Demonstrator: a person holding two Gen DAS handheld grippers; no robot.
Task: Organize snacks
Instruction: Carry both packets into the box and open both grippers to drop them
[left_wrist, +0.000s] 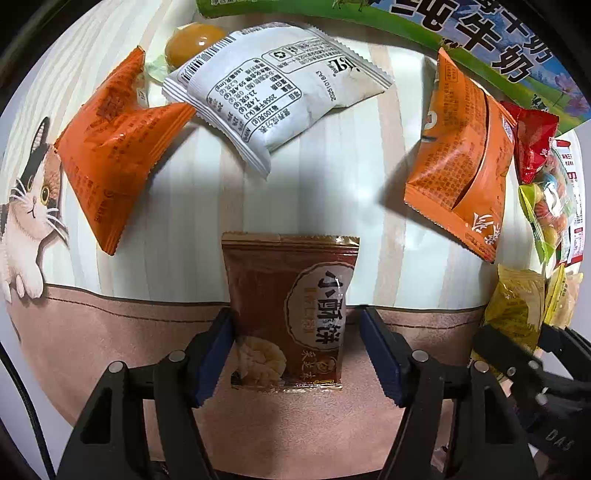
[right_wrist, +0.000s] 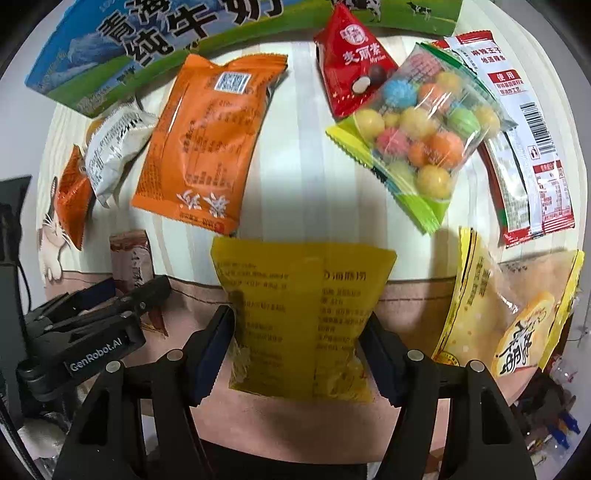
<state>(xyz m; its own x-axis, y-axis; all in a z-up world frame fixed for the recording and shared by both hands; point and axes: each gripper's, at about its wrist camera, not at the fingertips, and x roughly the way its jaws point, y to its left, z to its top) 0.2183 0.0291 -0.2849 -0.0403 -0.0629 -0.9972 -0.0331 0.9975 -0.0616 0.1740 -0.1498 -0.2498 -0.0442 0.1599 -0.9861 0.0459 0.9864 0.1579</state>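
Brown, with a biscuit picture on it, the brown packet lay on the pink band of the cat-print cloth, between the spread fingers of the left gripper, which did not press it. The right gripper was closed on the yellow packet from both sides. Behind them lay an orange packet, a white packet and a candy bag, near the milk carton.

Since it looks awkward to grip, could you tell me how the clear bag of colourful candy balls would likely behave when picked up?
The candy bag probably flexes and sags, since its film is thin and crinkled. The loose round balls inside would likely shift, making the grip unsteady. Its glossy film may be slippery, so its flat green sealed edge looks safer to pinch.
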